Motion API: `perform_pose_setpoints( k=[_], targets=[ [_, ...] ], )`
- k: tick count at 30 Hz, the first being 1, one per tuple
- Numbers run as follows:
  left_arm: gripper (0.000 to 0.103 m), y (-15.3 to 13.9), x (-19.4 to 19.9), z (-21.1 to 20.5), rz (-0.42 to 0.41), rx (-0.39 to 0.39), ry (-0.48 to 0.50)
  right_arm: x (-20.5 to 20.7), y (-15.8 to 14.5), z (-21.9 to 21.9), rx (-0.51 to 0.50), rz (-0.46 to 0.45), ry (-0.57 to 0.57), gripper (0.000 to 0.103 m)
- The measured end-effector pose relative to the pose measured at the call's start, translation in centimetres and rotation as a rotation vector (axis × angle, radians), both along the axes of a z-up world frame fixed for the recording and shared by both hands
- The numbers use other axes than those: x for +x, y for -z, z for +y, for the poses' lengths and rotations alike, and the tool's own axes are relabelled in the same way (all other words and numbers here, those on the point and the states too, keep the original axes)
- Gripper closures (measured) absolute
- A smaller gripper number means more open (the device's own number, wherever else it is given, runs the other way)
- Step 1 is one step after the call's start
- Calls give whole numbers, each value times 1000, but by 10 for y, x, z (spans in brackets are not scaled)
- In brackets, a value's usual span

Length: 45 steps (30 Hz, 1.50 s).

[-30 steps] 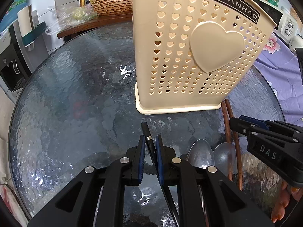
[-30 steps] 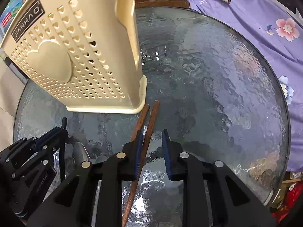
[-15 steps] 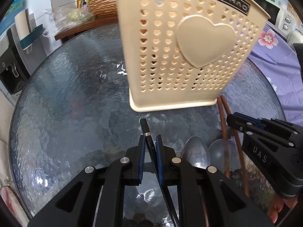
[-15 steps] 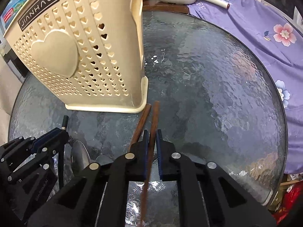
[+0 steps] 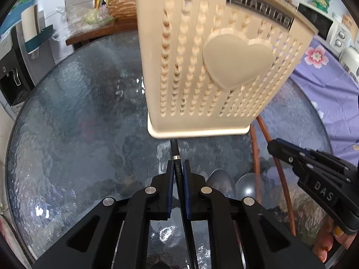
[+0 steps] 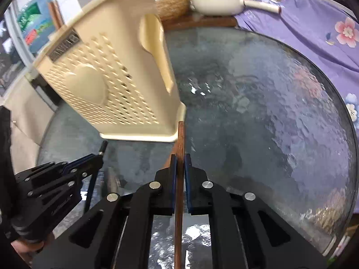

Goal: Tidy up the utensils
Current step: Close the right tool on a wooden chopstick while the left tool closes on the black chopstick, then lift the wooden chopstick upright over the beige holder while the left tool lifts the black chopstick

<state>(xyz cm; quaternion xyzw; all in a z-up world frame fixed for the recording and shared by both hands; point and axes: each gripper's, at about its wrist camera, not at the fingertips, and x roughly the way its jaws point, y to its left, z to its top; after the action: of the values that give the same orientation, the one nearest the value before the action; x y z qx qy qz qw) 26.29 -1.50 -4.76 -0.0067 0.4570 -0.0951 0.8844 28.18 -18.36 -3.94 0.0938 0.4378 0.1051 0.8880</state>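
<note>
A cream utensil holder (image 5: pixel 215 67) with heart-shaped holes stands on the round glass table (image 5: pixel 78 123). My left gripper (image 5: pixel 177 163) has a thin black chopstick (image 5: pixel 175 151) between its blue pads, and the jaws are closing on it. The chopstick's tip points at the holder's base. In the right wrist view, my right gripper (image 6: pixel 180 157) is shut on a brown wooden chopstick (image 6: pixel 180 136) whose tip reaches the corner of the holder (image 6: pixel 107 89). Two metal spoons (image 5: pixel 221 178) and brown chopsticks (image 5: pixel 254 157) lie between the grippers.
A purple flowered cloth (image 6: pixel 303 33) borders the table on the right. Behind the table a wooden counter holds a white pan (image 6: pixel 219 4) and a wicker basket (image 5: pixel 122 6). A microwave (image 5: pixel 314 20) stands at the far right. Bare glass stretches left and right of the holder.
My right gripper has shut on one brown chopstick and raised it slightly, tip toward the holder. The left gripper keeps its black chopstick; the holder now looms closer in both views.
</note>
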Motion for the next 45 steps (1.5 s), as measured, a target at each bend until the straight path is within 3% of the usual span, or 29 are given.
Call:
perform_pose_setpoints(
  k=[15, 22, 31, 45],
  targets=[
    [96, -69, -35, 19, -186, -99, -1, -46, -64, -34, 191, -227, -113, 96],
    [96, -94, -48, 24, -250, -117, 10, -70, -97, -35, 188, -349, -176, 96],
    [96, -125, -75, 24, -355, -109, 48, -83, -121, -35, 161, -394, -236, 96],
    [96, -152, -89, 27, -418, -123, 73, -97, -151, -25, 140, -445, -311, 96]
  ],
)
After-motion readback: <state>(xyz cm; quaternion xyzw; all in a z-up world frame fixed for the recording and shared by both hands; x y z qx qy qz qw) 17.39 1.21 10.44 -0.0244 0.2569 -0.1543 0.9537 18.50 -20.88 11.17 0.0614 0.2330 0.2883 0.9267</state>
